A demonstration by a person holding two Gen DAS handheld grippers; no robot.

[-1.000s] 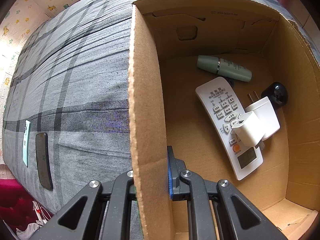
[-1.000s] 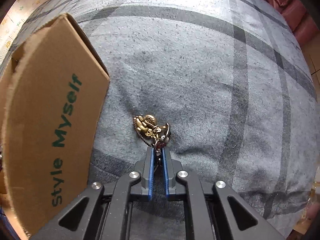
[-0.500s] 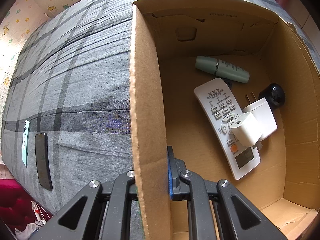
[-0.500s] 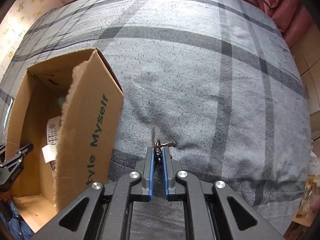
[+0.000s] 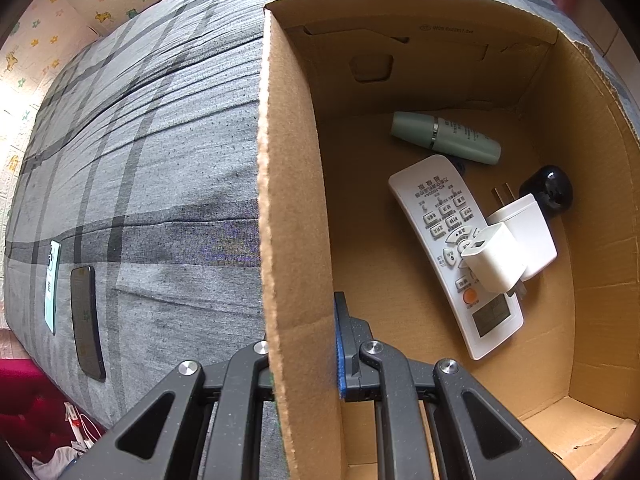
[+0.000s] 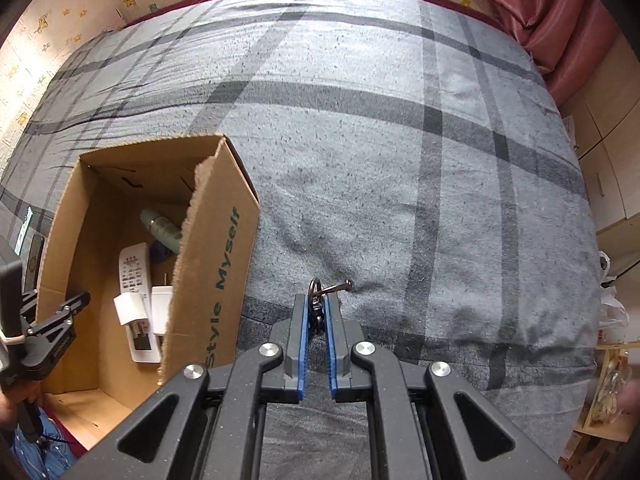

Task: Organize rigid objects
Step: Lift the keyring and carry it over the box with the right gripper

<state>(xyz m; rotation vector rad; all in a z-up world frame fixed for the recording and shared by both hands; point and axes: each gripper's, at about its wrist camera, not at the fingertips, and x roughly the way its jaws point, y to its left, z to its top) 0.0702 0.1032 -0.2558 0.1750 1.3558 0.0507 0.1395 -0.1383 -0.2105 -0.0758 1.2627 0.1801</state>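
My left gripper (image 5: pixel 308 312) is shut on the left wall of the open cardboard box (image 5: pixel 288 200); only its inner blue pad shows. Inside the box lie a white remote (image 5: pixel 440 232), a green tube (image 5: pixel 444 136), two white chargers (image 5: pixel 496 264) and a black round thing (image 5: pixel 548 192). In the right wrist view, my right gripper (image 6: pixel 316 304) is shut on a dark key ring (image 6: pixel 320 290), held above the bed to the right of the box (image 6: pixel 216 240). The rest of the keychain is hidden under the fingers. The left gripper (image 6: pixel 76 304) shows at the box's far side.
The box stands on a grey plaid bedspread (image 6: pixel 400 160). A black phone (image 5: pixel 86 320) and a mint-green phone (image 5: pixel 52 284) lie left of the box near the bed's edge. Pink curtain (image 6: pixel 560 20) and wooden cabinets (image 6: pixel 612 160) line the right side.
My right gripper has risen off the bedspread with the keychain; its brass charm has dropped out of sight and the box's inside has come into view. The left gripper stays on the box wall.
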